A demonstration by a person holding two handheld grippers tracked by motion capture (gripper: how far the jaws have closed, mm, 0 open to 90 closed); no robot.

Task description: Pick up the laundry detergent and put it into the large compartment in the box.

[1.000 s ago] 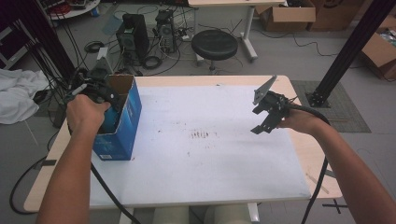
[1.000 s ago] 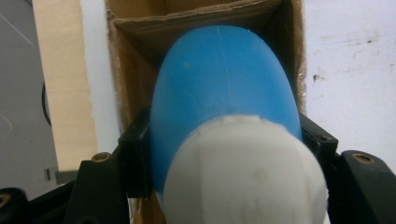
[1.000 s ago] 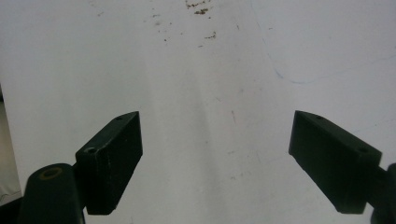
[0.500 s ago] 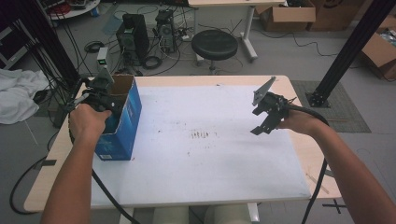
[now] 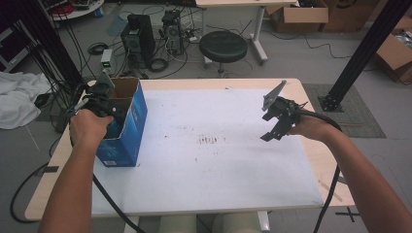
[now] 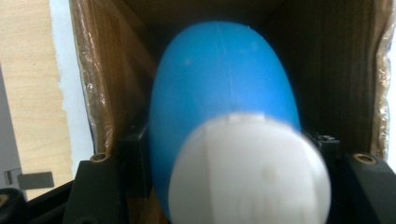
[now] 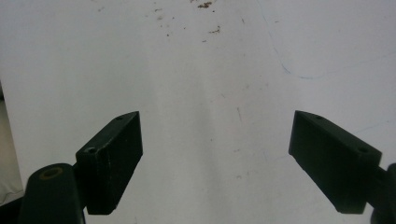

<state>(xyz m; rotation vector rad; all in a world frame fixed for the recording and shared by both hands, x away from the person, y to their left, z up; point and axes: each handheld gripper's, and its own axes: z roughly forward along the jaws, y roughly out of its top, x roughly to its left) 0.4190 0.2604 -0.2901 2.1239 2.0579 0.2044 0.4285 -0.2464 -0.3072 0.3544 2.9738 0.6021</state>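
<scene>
A blue rounded bottle [image 6: 219, 88] with a white cap [image 6: 250, 172] fills the left gripper view, inside a brown-lined cardboard box [image 6: 98, 79]. My left gripper [image 6: 229, 142] is shut on the bottle, one black jaw on each side. In the high view that left gripper [image 5: 100, 93] sits over the open top of the blue box [image 5: 127, 127] at the table's left edge. Above the right half of the white table top [image 5: 214, 160], my right gripper [image 5: 276, 120] hangs open. Between its jaws, the right gripper [image 7: 215, 126] has just bare white surface.
A black stool [image 5: 223, 46], computer towers [image 5: 137, 31] and cables stand on the floor beyond the table. A black post [image 5: 362, 51] rises at the far right corner. Cardboard boxes [image 5: 303, 17] lie further back. Brown specks [image 5: 209, 141] mark the table's middle.
My left hand has drawn back a little toward the near side, and its gripper stands more upright at the box opening. The right gripper has barely moved.
</scene>
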